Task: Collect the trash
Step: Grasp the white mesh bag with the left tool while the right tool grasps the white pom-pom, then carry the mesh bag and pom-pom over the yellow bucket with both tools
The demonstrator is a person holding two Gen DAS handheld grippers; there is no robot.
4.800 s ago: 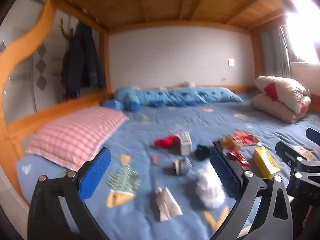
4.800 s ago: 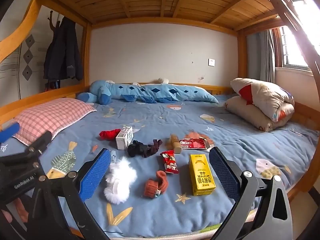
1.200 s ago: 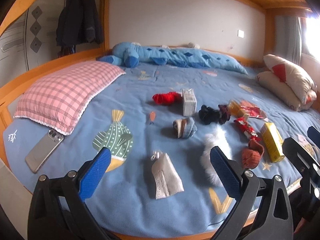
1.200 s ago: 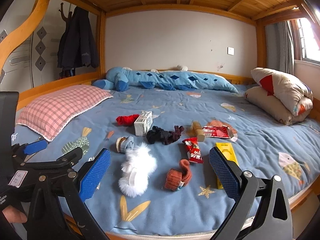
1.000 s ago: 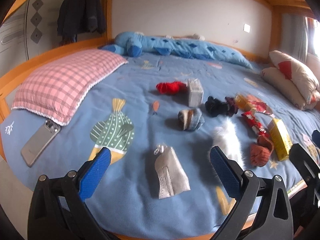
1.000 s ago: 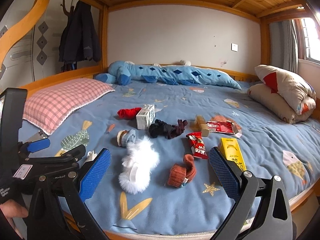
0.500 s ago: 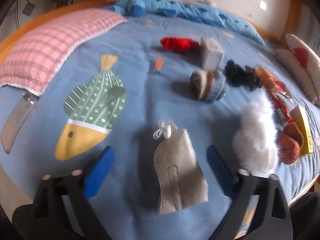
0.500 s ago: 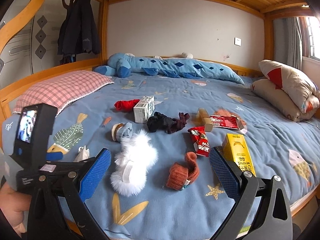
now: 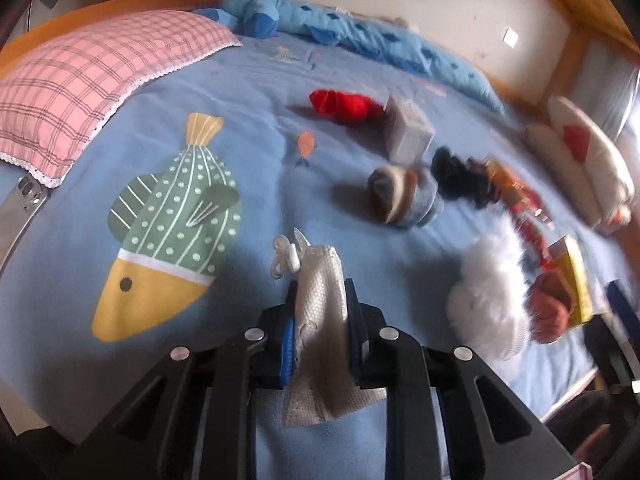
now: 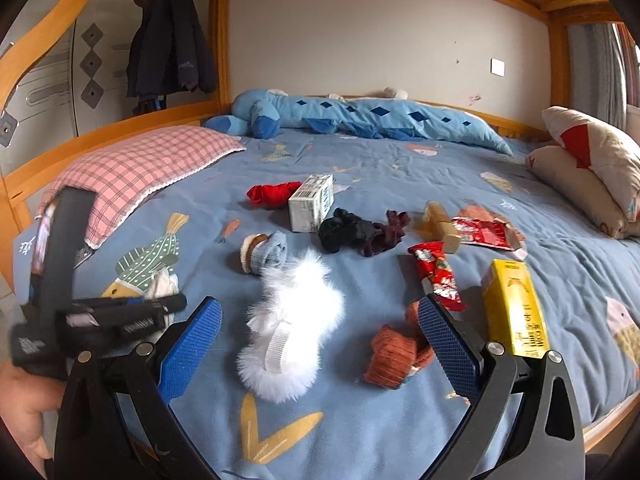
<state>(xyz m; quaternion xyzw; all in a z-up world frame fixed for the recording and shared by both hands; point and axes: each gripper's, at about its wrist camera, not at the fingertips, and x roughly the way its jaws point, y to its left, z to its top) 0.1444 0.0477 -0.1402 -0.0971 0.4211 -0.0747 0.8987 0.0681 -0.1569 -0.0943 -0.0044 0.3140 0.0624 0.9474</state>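
A crumpled white face mask (image 9: 318,268) lies on the blue bedsheet (image 9: 248,92), pinched between the pads of my left gripper (image 9: 320,300), whose jaws are closing tight on it. In the right wrist view the left gripper (image 10: 160,304) sits low at the left with the mask (image 10: 162,284) in it. My right gripper (image 10: 320,332) hangs open above a white fluffy slipper (image 10: 292,320), holding nothing. Scattered trash: a white carton (image 10: 312,202), a yellow carton (image 10: 514,308), a red wrapper (image 10: 438,276) and a torn red packet (image 10: 482,232).
Socks lie among the trash: red (image 10: 272,194), black (image 10: 348,232), rust (image 10: 394,354), rolled blue-grey (image 10: 266,252). A pink checked pillow (image 10: 140,164) and a phone (image 9: 20,204) are at the left, a blue plush (image 10: 360,116) at the back, folded pillows (image 10: 588,160) at the right.
My left gripper dropped toward the bed, tilted down and shut on the mask. The right gripper moved slightly lower and closer to the bed, still open.
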